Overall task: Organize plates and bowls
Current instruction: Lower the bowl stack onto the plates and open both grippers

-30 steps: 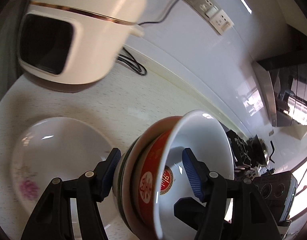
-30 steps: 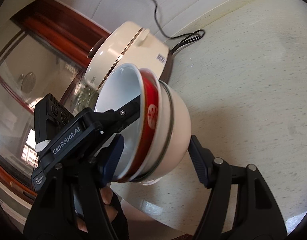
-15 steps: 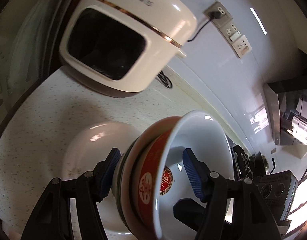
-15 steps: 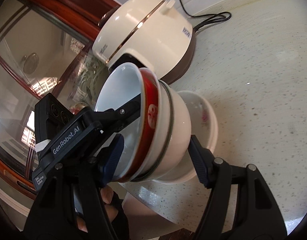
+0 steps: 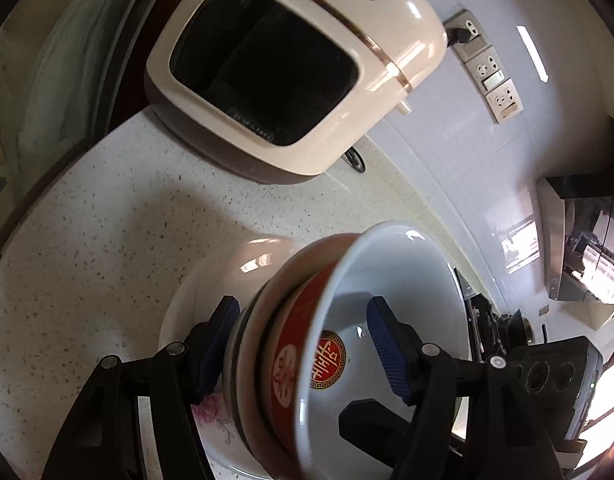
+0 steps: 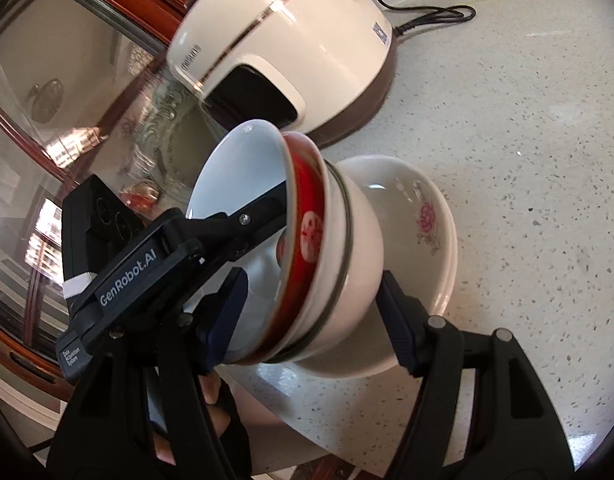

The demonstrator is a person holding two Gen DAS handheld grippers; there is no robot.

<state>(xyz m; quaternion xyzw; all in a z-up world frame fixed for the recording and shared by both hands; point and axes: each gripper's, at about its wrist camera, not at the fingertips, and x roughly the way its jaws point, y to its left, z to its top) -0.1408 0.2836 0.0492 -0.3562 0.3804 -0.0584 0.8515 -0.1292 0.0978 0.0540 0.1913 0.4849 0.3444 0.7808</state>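
Two handheld grippers carry a tilted stack of nested bowls [image 5: 307,360] above a speckled kitchen countertop [image 5: 107,232]. Nearest the left wrist camera, the left gripper [image 5: 303,352] clamps the stack from one side, one blue pad pressed on the cream outer wall and the other set inside the white top bowl. From the opposite side the right gripper [image 6: 311,312] grips the same stack [image 6: 319,264] in like fashion, one pad inside the white interior, the other on the cream underside. Part of a hand [image 6: 211,400] shows below the left gripper's body in the right wrist view.

The stack comprises a white bowl with a red outside and gold emblems, seated in cream bowls, one with a dark rim band. It is held on its side, mouth toward the left gripper's inner finger.

Just behind and beneath the stack, a shallow white dish with a pink flower [image 6: 427,216] rests on the counter; whether the stack touches it cannot be told.

Farther back stands a cream rice cooker [image 5: 291,64] with a gold band, its black cord [image 6: 431,16] running to wall sockets [image 5: 487,68] on the white wall.
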